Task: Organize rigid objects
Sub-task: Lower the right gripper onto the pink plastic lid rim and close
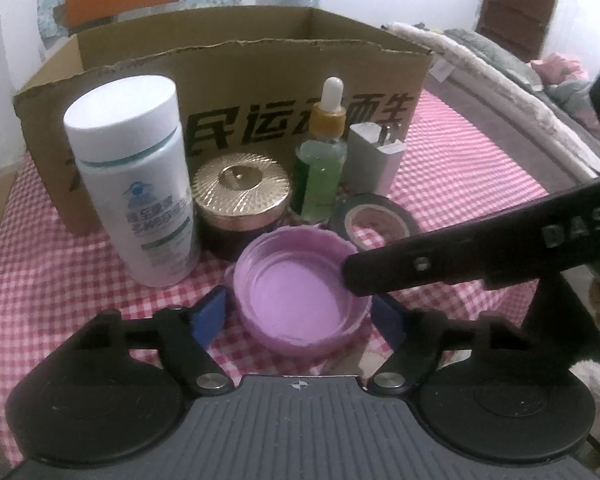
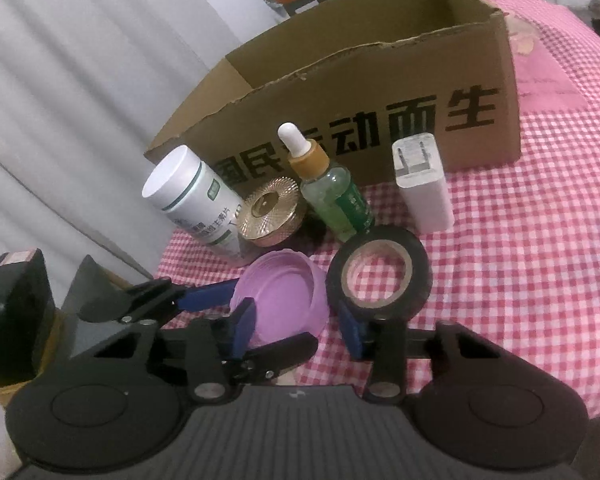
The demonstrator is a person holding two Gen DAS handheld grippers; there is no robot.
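nothing shows in the cardboard box [image 1: 236,80] ahead; all items sit outside; left gripper [image 1: 300,316] straddles the purple lid [image 1: 300,292], grip unclear; right gripper [image 2: 296,328], spread, brackets lid and black tape roll [image 2: 378,276].

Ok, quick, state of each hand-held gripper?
Left hand-held gripper: open, pads either side of purple lid, not clearly pressing.
Right hand-held gripper: open, over lid and tape roll, holding nothing.

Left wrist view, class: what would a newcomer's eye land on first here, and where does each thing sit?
The purple lid, lying open side up on the checked cloth, sits between the left gripper fingers. Behind it stand a white bottle, a gold-lidded jar and a green dropper bottle, before the cardboard box.
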